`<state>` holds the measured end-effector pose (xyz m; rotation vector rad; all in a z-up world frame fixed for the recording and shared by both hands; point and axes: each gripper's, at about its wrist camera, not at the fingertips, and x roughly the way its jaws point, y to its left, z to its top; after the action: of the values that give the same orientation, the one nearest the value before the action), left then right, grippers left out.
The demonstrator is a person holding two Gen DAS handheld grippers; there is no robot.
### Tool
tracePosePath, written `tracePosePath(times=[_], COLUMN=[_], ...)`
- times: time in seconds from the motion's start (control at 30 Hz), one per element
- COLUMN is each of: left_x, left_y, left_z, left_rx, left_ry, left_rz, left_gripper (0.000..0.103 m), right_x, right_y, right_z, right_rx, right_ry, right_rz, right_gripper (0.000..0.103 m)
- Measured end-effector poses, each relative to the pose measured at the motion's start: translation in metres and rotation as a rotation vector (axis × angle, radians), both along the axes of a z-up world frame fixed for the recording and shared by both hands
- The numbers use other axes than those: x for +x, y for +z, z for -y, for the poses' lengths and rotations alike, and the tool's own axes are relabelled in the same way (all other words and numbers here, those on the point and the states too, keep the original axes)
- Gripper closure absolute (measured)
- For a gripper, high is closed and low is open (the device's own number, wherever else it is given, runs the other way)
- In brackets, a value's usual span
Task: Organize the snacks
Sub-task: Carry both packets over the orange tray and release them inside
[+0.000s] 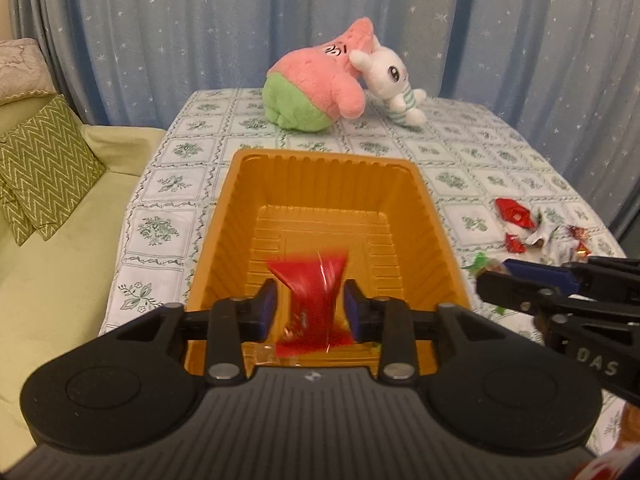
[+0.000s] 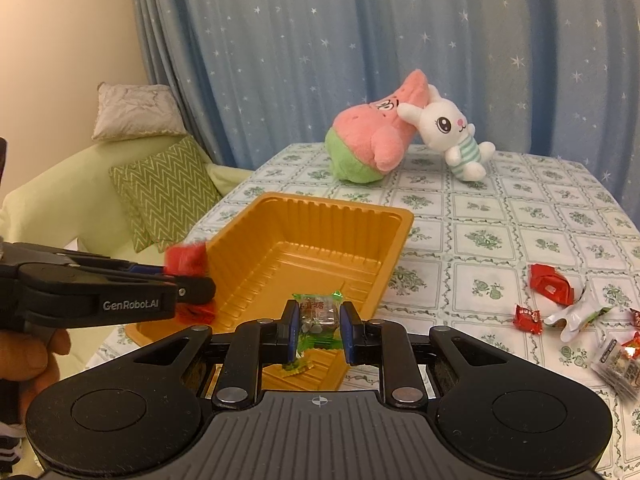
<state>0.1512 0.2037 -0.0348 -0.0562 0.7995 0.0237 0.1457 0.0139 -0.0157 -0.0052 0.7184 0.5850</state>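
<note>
Orange tray (image 1: 224,216) sits on the patterned tablecloth (image 1: 460,168), directly under and ahead of both sets of jaws. Left gripper (image 1: 310,308) over the tray: jaws slightly parted, blurred red snack packet (image 1: 316,292) between the pads, which look clear of it; contact hard to judge. Right gripper (image 2: 319,330) over the tray's near corner, clamped tight on a green-wrapped candy (image 2: 318,316). Loose snacks (image 2: 560,304) lie well right of those jaws.
</note>
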Motion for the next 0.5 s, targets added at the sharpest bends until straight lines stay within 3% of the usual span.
tracePosePath(times=[0.5], left_x=[-0.034], left_y=[0.008], left_z=[-0.028], left_rx=[-0.036], left_ry=[0.097], left_rz=[0.040], left_gripper=[0.069], right_x=[0.001], right_y=[-0.002], right_z=[-0.021], right_rx=[0.036], right_ry=[0.041], right_rz=[-0.026], right_gripper=[0.081])
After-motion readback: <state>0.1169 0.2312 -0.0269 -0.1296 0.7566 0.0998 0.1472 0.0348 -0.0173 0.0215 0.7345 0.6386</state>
